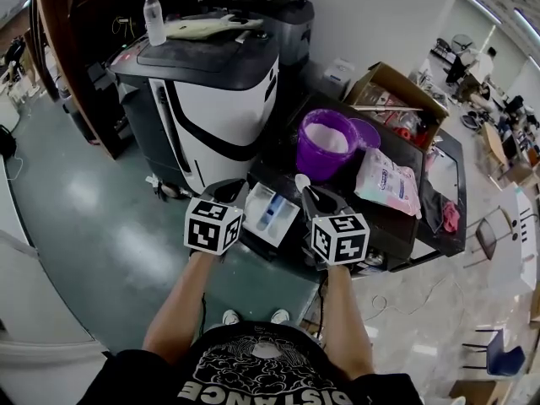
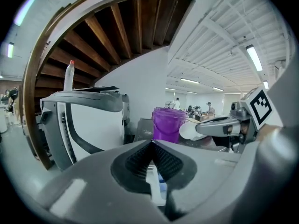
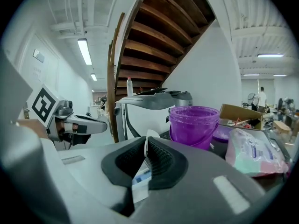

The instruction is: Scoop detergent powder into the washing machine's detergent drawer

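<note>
Purple bucket (image 1: 314, 169) holds white powder (image 1: 329, 137).

White plastic scoop (image 3: 150, 135), handle hidden within the right gripper (image 3: 145, 147); print on the pink plastic bag (image 1: 388, 182) illegible.

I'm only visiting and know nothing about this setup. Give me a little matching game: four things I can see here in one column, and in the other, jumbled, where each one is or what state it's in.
Things:
1. red-capped bottle
2. purple bucket
3. white scoop
4. detergent bag

Places or states:
a. lying flat to the right of the bucket
b. standing on top of the washing machine
c. pinched in the right tongs
d. holding white powder

Pairs: 1-b, 2-d, 3-c, 4-a
</note>
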`<state>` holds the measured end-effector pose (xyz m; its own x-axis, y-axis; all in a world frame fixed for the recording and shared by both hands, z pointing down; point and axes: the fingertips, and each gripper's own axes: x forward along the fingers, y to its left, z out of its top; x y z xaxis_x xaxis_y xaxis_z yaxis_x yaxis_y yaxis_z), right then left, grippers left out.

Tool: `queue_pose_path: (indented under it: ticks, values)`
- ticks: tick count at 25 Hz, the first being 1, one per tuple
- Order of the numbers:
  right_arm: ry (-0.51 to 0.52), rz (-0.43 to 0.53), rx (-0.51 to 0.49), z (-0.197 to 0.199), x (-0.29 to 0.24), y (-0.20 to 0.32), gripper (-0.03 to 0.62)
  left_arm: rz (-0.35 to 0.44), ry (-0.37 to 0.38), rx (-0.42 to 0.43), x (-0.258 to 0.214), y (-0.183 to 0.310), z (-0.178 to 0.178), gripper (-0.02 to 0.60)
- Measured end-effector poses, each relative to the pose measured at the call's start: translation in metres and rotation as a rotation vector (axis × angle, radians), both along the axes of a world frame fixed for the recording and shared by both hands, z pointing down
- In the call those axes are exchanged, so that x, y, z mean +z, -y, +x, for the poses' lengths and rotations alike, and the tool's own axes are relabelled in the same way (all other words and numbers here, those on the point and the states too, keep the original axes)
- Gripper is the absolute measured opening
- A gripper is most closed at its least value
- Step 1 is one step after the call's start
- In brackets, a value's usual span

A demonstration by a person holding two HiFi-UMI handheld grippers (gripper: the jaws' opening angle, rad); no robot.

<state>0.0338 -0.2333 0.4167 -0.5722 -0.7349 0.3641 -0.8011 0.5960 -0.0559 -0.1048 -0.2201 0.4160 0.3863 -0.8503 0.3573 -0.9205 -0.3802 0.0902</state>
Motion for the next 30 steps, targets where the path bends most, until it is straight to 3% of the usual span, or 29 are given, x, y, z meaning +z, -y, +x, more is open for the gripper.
queue_pose_path:
  ticks: [16, 30]
  values:
    - [0.053, 0.083, 0.006, 0.028, -0.046, 0.006, 0.035, 0.059, 0.023, -0.015, -0.038, 0.007, 0.017, 0.0]
    - [0.073, 0.107, 0.031, 0.029, -0.049, 0.005, 0.035, 0.067, 0.018, -0.031, -0.042, 0.01, 0.018, 0.0]
